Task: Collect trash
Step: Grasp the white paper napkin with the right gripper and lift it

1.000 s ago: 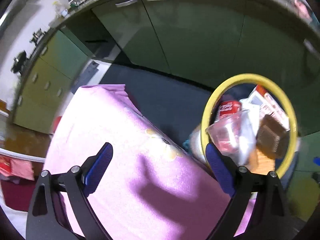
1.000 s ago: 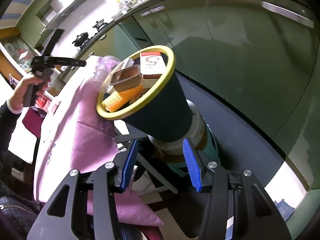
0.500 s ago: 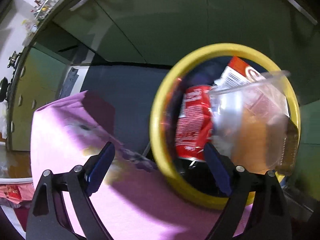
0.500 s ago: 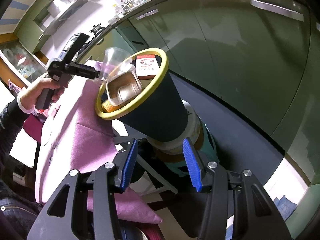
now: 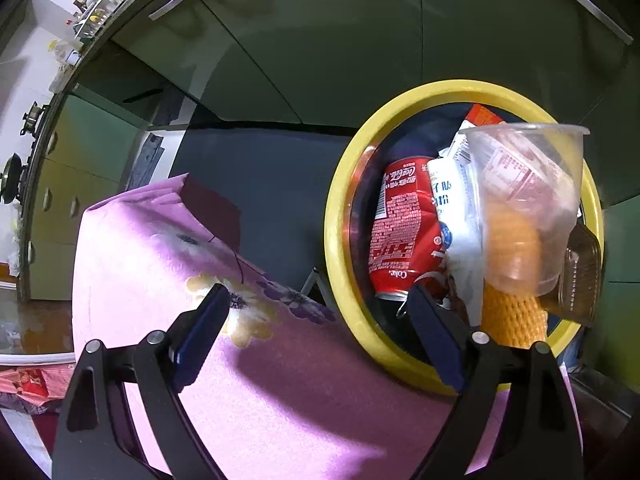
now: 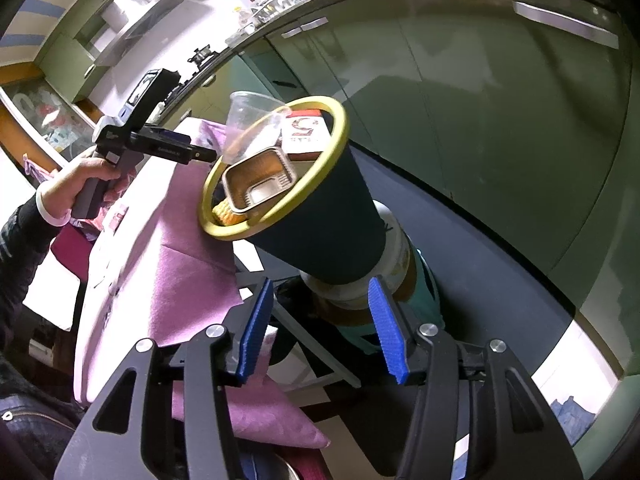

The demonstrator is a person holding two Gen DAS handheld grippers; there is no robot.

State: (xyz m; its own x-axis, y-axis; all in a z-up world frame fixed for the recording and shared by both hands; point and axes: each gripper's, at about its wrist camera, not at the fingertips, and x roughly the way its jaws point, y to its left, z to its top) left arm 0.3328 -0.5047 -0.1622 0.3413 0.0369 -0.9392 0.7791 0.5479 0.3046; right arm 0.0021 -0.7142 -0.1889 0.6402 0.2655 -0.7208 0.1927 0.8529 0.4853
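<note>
— What differs from half a second back?

— In the left wrist view the bin (image 5: 340,216) has slid from centre toward 3 o'clock, and its contents read sharply where they were smeared. The clear cup (image 5: 528,200) now sits upright among the trash, rim up at 1 o'clock. In the right wrist view the cup (image 6: 250,120) stands at the bin's (image 6: 320,216) 10 o'clock edge, partly below the yellow rim, with the left gripper (image 6: 200,155) just beside it.

— Which way does the bin point?

— It is a dark cone with a yellow rim. In the right wrist view its long axis runs from the narrow base at 5 o'clock up to the mouth at 11 o'clock, tilted toward the pink cloth (image 6: 180,264).

— And the count?

— One bin; inside it one red can (image 5: 400,232), one clear cup, one foil tray (image 5: 582,280), one yellow foam net (image 5: 512,320), a white wrapper (image 5: 452,216) and a red-and-white box (image 5: 480,118).

— The grippers?

— The left gripper (image 5: 318,320) has its fingers wide apart over the pink cloth (image 5: 200,280), holding nothing. The right gripper (image 6: 322,324) also has its fingers apart, framing the bin's base without visibly touching it.
</note>
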